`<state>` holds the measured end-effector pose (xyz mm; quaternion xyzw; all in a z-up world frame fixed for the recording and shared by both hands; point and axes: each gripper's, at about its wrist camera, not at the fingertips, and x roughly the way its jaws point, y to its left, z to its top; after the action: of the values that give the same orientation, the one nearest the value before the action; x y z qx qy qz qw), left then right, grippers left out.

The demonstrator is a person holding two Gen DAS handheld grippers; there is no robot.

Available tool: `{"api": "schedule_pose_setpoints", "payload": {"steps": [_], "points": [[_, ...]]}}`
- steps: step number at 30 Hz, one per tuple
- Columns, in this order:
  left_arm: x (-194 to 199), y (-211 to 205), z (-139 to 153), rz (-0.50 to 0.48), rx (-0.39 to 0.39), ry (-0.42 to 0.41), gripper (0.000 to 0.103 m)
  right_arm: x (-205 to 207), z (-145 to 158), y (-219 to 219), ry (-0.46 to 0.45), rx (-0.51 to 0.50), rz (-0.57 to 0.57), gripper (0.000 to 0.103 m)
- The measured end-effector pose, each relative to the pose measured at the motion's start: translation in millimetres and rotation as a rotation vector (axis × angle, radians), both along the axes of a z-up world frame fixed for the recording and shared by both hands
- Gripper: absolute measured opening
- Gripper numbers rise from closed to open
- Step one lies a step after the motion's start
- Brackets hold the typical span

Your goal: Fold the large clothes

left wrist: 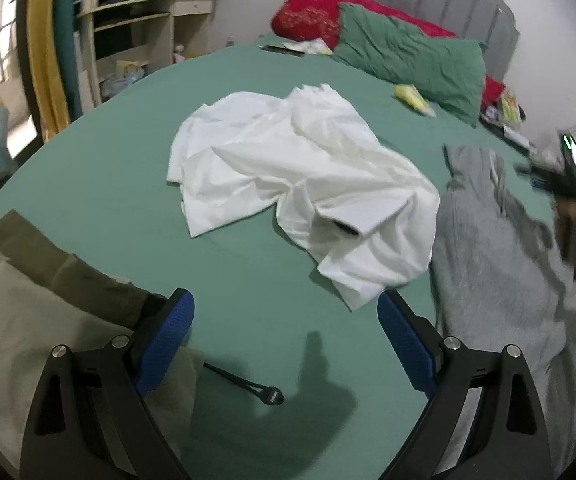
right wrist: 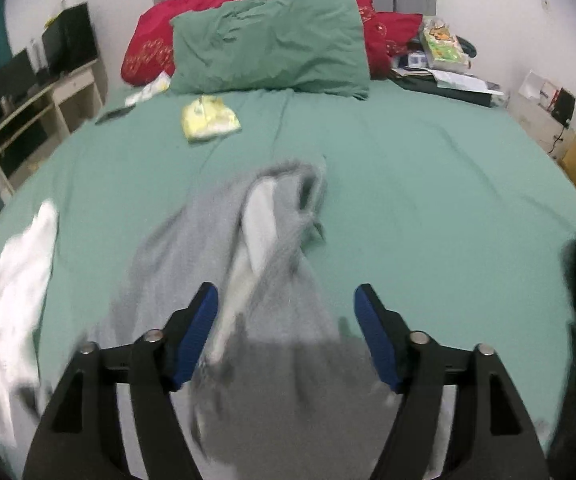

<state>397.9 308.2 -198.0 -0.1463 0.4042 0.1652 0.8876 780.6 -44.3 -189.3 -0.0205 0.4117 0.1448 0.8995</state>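
Observation:
A crumpled white shirt [left wrist: 292, 184] lies on the green bed sheet [left wrist: 248, 304]; it shows blurred at the left of the right wrist view [right wrist: 12, 288]. A grey garment [left wrist: 496, 264] lies to its right, bunched and blurred with a white lining showing [right wrist: 256, 264]. My left gripper [left wrist: 286, 336] is open and empty above bare sheet, just short of the white shirt's near corner. My right gripper [right wrist: 286, 332] is open over the grey garment, which runs between its blue fingers [right wrist: 196, 336]. In the left wrist view it is a blurred dark shape at the far right [left wrist: 568, 176].
A green pillow [right wrist: 272, 40] and red pillow [right wrist: 148, 48] lie at the headboard. A yellow packet [right wrist: 208, 120] lies on the sheet. A beige garment [left wrist: 28, 320] lies near left, with a black strap [left wrist: 248, 388]. A desk [left wrist: 140, 32] stands left; clutter [right wrist: 444, 60] far right.

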Motion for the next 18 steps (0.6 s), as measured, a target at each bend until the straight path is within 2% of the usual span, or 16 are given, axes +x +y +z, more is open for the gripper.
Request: {"api": "schedule_pose_setpoints", "payload": {"steps": [1, 3, 7, 8, 9, 10, 11, 12, 13, 14, 16, 18], "points": [[0, -3, -2, -0.011, 0.012, 0.009, 0.095, 14, -4, 6, -0.001, 0.019, -0.018, 0.087], [-1, -9, -4, -0.036, 0.019, 0.007, 0.095, 33, -10, 13, 0.007, 0.062, -0.043, 0.096], [0, -22, -15, -0.074, 0.044, 0.038, 0.095, 62, -32, 18, 0.067, 0.123, -0.100, 0.098], [0, -25, -19, -0.077, 0.049, 0.047, 0.095, 70, -39, 19, 0.106, 0.172, -0.111, 0.098], [0, -28, -22, -0.079, 0.065, 0.056, 0.095, 80, -51, 20, 0.182, 0.273, -0.119, 0.098], [1, -33, -24, -0.082, 0.086, 0.070, 0.095, 82, -55, 22, 0.206, 0.315, -0.126, 0.097], [2, -37, -26, -0.097, 0.088, 0.079, 0.095, 80, -57, 27, 0.196, 0.318, -0.123, 0.090], [2, -40, -26, -0.113, 0.078, 0.078, 0.095, 76, -57, 40, 0.169, 0.256, -0.082, 0.044], [2, -42, -26, -0.128, 0.054, 0.073, 0.095, 72, -58, 55, 0.163, 0.139, -0.035, 0.026], [2, -43, -27, -0.135, 0.025, 0.076, 0.095, 65, -56, 61, 0.138, 0.080, -0.007, 0.023], [1, -40, -29, -0.129, -0.040, 0.085, 0.095, 47, -41, 57, 0.095, 0.078, 0.026, 0.021], [0, -38, -28, -0.117, -0.093, 0.075, 0.095, 18, -17, 53, -0.005, 0.001, 0.069, 0.021]]}}
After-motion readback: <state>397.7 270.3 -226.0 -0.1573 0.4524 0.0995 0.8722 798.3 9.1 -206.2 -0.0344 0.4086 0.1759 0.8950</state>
